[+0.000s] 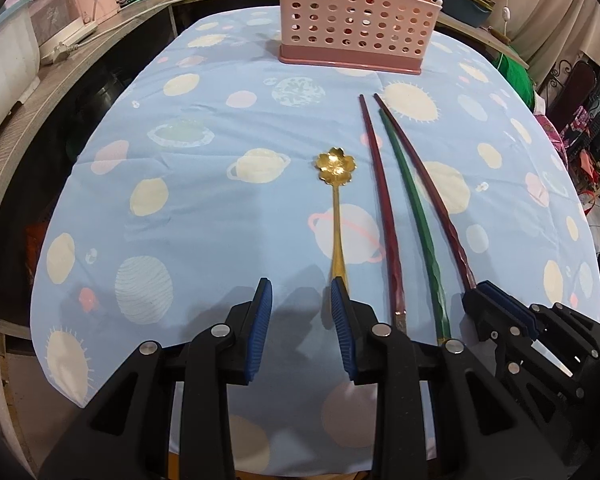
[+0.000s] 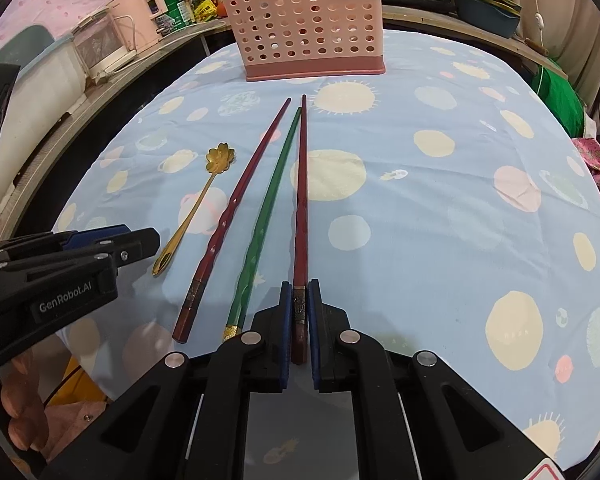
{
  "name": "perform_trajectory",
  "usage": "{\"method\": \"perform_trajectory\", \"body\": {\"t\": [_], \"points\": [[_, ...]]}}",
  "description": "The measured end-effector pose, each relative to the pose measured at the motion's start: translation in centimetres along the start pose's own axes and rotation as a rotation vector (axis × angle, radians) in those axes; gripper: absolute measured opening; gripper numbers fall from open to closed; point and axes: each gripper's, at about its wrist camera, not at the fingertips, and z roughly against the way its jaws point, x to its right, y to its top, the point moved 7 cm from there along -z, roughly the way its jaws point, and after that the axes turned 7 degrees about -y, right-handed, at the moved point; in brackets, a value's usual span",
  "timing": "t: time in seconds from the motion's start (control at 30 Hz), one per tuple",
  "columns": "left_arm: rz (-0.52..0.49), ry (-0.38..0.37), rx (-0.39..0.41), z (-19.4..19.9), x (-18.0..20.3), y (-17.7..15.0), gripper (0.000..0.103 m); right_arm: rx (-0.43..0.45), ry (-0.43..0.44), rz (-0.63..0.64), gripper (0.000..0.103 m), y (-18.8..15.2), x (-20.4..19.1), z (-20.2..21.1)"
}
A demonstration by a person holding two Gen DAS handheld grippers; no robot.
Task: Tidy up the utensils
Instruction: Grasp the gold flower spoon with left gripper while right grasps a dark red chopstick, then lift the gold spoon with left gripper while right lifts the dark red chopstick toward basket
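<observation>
**Right jaws clamped on 1 chopstick; 4 utensils not yet in the rack**

Nearest our right lens, the right gripper (image 2: 299, 312) is clenched on the thick end of 1 red chopstick (image 2: 302, 184), its blue pads pressing both sides while the stick's length lies flat on the cloth. Our left gripper (image 1: 302, 308) hangs released, nothing between its pads; its right pad sits just over the handle end of the gold spoon (image 1: 336, 208) without gripping it.

We judge the task barely started. All 4 utensils lie on the table: the spoon, a second red chopstick (image 1: 380, 200), a green chopstick (image 1: 414, 216) and the clamped one, side by side with tips toward the rack. Our pink rack (image 1: 350, 16) stands upright at the far edge, well apart from them. Something small shows through its holes and over its low corner, but we cannot tell what. Left to do: lift this chopstick, drop it in the rack, then handle the other 3.

We work on a table under a blue cloth (image 2: 440, 240) printed with suns and planets, slightly creased. Around it we see a wooden counter (image 1: 100, 40) with pale appliances, jars, a tomato and a lidded box, and clutter on the right.
</observation>
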Motion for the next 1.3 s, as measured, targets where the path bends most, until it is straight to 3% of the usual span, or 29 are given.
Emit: {"method": "perform_trajectory", "body": {"t": [0.17,0.6,0.67,0.93,1.3], "points": [[0.005,-0.022,-0.033,-0.8,0.3,-0.6,0.029,-0.013,0.018,-0.029,0.007,0.0,0.3,0.0],[-0.028,-0.034,-0.024,-1.1,1.4,-0.7,0.029,-0.01,0.036,-0.048,0.007,-0.3,0.6,0.2],[-0.032,-0.044,-0.026,-1.0,1.5,-0.8,0.01,-0.011,0.03,-0.042,0.007,-0.3,0.5,0.1],[-0.048,-0.053,-0.011,-0.4,1.5,-0.6,0.01,-0.014,0.032,-0.045,0.007,-0.2,0.5,0.3],[-0.018,-0.078,0.071,2.8,1.0,1.6,0.01,0.059,0.051,-0.073,0.007,2.1,1.0,3.1]]}}
